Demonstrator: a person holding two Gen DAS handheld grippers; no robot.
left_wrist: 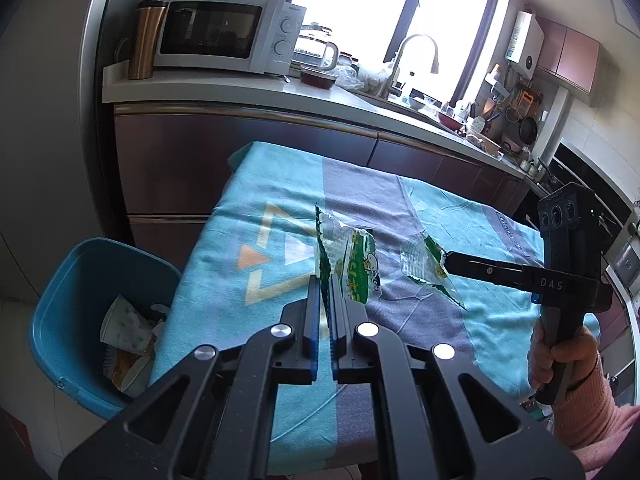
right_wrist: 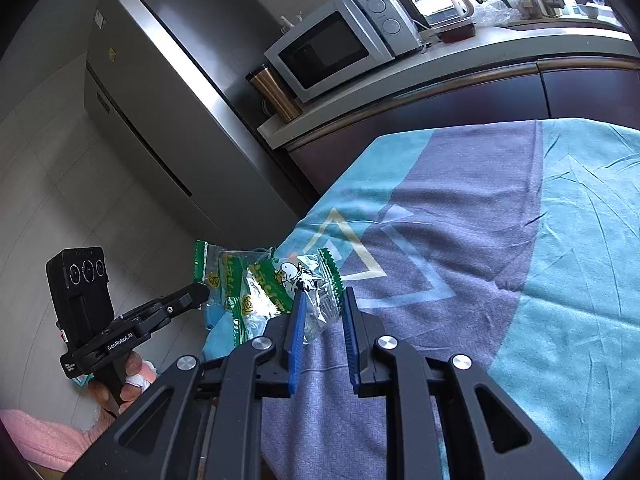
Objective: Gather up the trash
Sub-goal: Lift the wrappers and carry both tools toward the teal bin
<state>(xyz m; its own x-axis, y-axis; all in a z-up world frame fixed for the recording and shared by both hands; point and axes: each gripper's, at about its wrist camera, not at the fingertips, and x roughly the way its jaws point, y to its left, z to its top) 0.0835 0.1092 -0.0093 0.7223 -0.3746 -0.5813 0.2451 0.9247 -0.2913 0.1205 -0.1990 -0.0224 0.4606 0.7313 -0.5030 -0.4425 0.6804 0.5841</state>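
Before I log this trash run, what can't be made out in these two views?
- Bin: left view only; the tablecloth edge hides part of its contents.
- Right gripper: whether its pads press the wrapper is unclear.
- Wrapper print: too small to read.
- Sink area: washed out by window glare.

A table (left_wrist: 280, 208) draped in a turquoise-and-grey cloth (left_wrist: 460, 320) stands beside a blue bin (left_wrist: 60, 300) on the floor.

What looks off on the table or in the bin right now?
Nothing spilled or damaged. The cloth on the table is creased, no more. Each gripper carries a green-and-clear snack wrapper: left gripper shut on the larger wrapper, right gripper holding the smaller wrapper. The blue bin stands upright beside the table with paper trash inside.
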